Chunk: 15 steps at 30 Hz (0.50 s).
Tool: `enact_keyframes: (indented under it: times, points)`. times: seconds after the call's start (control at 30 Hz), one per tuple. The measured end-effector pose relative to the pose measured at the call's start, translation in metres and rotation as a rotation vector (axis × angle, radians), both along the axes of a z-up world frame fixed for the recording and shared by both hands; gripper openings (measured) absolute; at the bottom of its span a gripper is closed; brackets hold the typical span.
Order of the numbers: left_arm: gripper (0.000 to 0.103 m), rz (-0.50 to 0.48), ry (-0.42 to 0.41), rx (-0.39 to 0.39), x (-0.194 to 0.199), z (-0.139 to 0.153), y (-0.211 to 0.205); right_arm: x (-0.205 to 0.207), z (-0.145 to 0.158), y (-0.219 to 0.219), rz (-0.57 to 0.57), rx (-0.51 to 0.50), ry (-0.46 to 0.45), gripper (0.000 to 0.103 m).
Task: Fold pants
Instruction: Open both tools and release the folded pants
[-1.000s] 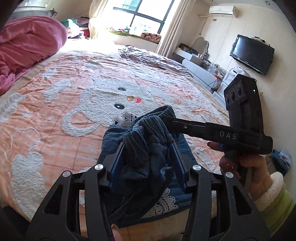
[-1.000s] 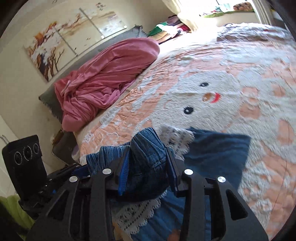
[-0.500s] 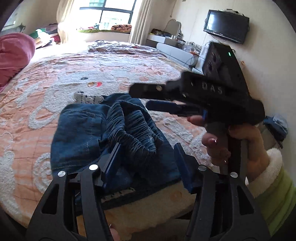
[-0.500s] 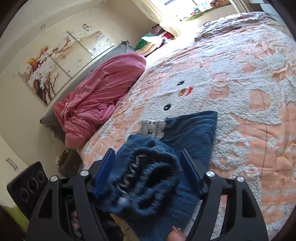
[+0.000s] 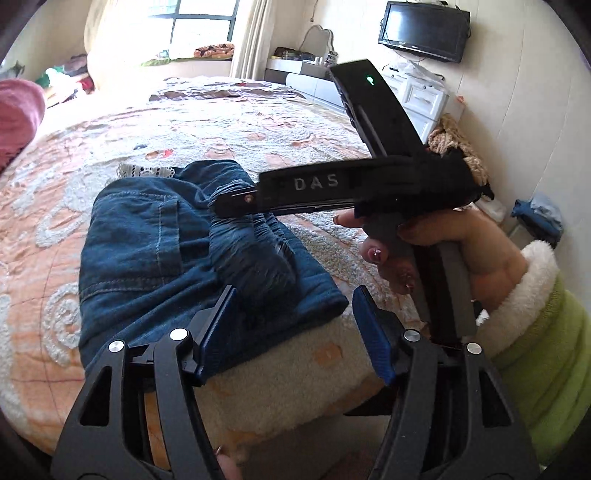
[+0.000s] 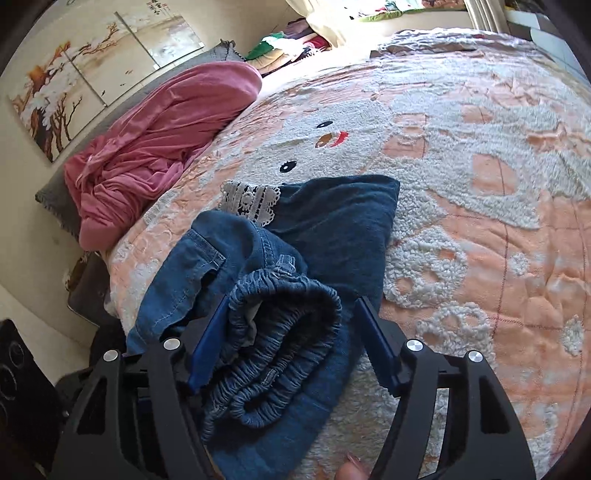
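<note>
Blue denim pants [image 5: 147, 254] with a white lace hem [image 5: 146, 171] lie folded in a bundle at the near edge of the bed. Their elastic waistband [image 6: 284, 332] is bunched on top. My left gripper [image 5: 295, 328] is open, its jaws wide apart just short of the bundle, holding nothing. My right gripper [image 6: 291, 339] is open, and the waistband lies loose between its blue pads [image 6: 373, 343]. In the left wrist view the right gripper [image 5: 236, 201] reaches over the pants from the right, held by a hand.
The bed has a peach and white quilt [image 6: 480, 184] with a bear face. A pink blanket [image 6: 159, 144] is heaped at the head of the bed. A TV [image 5: 424, 31] and a white dresser [image 5: 421, 99] stand along the right wall.
Both grippers were shut on the waistband a second ago. They have opened and let it drop onto the folded pants. The left gripper has drawn back toward the bed's edge.
</note>
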<state>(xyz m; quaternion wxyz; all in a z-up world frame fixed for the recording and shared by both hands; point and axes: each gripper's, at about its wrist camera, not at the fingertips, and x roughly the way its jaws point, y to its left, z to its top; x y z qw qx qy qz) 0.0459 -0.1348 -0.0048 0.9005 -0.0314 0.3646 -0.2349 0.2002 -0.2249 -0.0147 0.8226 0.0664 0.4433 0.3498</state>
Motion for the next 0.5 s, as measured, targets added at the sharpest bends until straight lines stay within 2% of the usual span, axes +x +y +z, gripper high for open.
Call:
enact_keyframes:
  times: [0.07,0.2,0.27,0.37,0.43,0.5]
  points:
    - [0.058,0.014,-0.027,-0.029,-0.005,0.011,0.015,-0.001,0.001,-0.003,-0.008,-0.022,-0.015,0.067]
    - [0.061,0.098,-0.07,-0.019,-0.011,0.028,0.046,0.0,0.0,-0.011,-0.024,-0.033,-0.016,0.067]
    - [0.061,0.175,-0.066,0.036,-0.005,0.028,0.062,0.0,0.0,-0.012,-0.026,-0.038,-0.02,0.067]
    - [0.061,0.252,-0.021,0.054,0.005,0.021,0.079,-0.004,0.002,-0.008,-0.014,-0.047,-0.052,0.067]
    - [0.06,0.267,0.01,0.046,0.009,0.016,0.084,-0.006,0.005,-0.006,-0.007,-0.04,-0.069,0.067]
    - [0.059,0.255,-0.004,0.06,0.009,0.015,0.083,-0.007,0.009,-0.008,-0.005,-0.013,-0.075,0.067]
